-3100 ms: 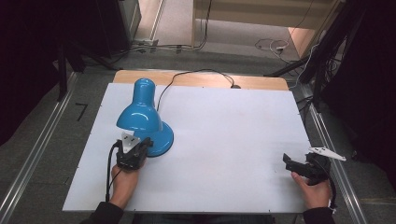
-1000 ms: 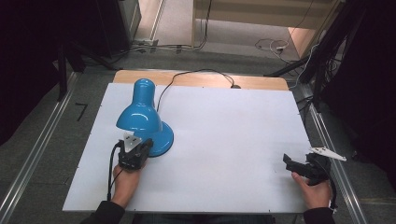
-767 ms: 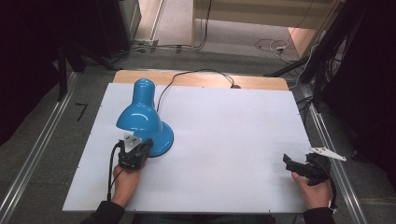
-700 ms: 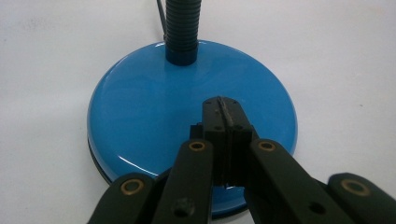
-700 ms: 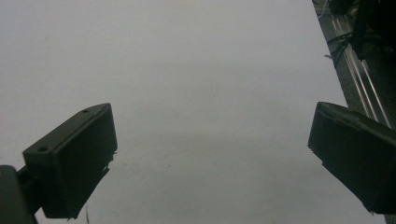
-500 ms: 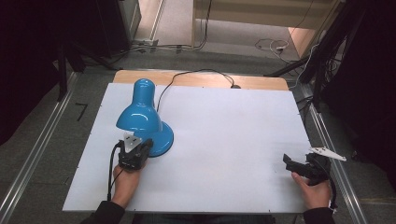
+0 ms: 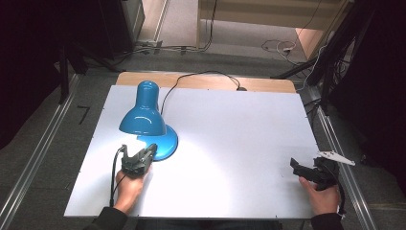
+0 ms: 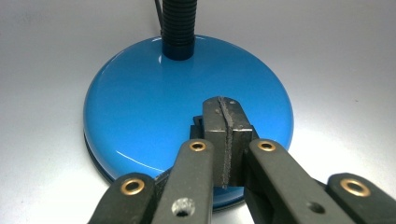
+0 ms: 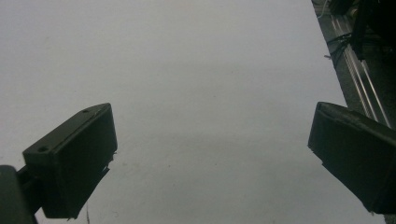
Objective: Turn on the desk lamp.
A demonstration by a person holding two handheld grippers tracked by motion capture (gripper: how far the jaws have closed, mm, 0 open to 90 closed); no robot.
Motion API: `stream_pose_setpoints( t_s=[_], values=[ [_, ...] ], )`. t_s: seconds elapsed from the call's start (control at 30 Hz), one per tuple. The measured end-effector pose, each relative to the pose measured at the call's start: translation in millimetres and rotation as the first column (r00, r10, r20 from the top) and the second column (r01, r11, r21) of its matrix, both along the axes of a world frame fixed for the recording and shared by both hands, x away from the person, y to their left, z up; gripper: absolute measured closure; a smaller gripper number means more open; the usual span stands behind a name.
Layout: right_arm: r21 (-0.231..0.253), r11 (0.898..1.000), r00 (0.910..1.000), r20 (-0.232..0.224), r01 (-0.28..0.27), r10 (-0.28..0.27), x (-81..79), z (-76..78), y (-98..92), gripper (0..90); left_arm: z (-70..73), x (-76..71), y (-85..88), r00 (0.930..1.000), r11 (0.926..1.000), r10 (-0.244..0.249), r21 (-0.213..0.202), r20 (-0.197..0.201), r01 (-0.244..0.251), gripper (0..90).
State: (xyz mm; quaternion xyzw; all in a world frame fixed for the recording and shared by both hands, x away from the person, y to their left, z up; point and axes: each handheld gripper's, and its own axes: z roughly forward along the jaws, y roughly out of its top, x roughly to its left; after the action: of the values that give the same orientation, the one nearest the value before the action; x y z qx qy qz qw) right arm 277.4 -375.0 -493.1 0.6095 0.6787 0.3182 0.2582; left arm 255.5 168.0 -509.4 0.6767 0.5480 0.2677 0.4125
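Observation:
A blue desk lamp stands at the left of the white table (image 7: 249,120), its shade (image 7: 142,117) bent down over its round base (image 7: 167,143). A bright patch of light lies on the table beside the base. My left gripper (image 7: 152,148) is shut, its tips over the base's near edge. In the left gripper view the pads of the left gripper (image 8: 225,112) meet with nothing between them, above the glossy base (image 8: 149,102), with a small black part just under the tip. The black ribbed neck (image 8: 177,25) rises behind. My right gripper (image 7: 293,164) rests open at the table's near right; in the right gripper view the right gripper (image 9: 210,158) has bare table between its jaws.
The lamp's black cord (image 7: 201,74) runs from the lamp across the far table edge to a wooden strip (image 7: 268,85). Metal rails (image 7: 33,163) flank the table on both sides. Cables lie on the floor (image 7: 277,45) beyond.
A bright patch now shows on the table by the lamp's base, where the surface looked evenly lit before. Both hands and grippers have stayed where they were.

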Motion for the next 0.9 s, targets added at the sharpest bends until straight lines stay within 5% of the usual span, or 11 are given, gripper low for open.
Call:
stream_pose_setpoints(
  t_s=[0.43, 0.9],
  values=[
    [0.005, 1.000, 1.0000, 0.004, 0.002, -0.002, 0.1, 0.2, -2.4, 0.0, 6.4, -5.4, 7.0, 0.9990, 0.9983, 0.025, -0.054, 0.038, -0.023, 90.0],
    [0.009, 1.000, 1.0000, 0.008, 0.005, -0.005, -1.2, 1.3, -3.2, 0.0, 10.2, -14.8, 14.9, 0.9995, 0.9938, 0.023, -0.110, 0.021, -0.021, 59.2]
  ],
)
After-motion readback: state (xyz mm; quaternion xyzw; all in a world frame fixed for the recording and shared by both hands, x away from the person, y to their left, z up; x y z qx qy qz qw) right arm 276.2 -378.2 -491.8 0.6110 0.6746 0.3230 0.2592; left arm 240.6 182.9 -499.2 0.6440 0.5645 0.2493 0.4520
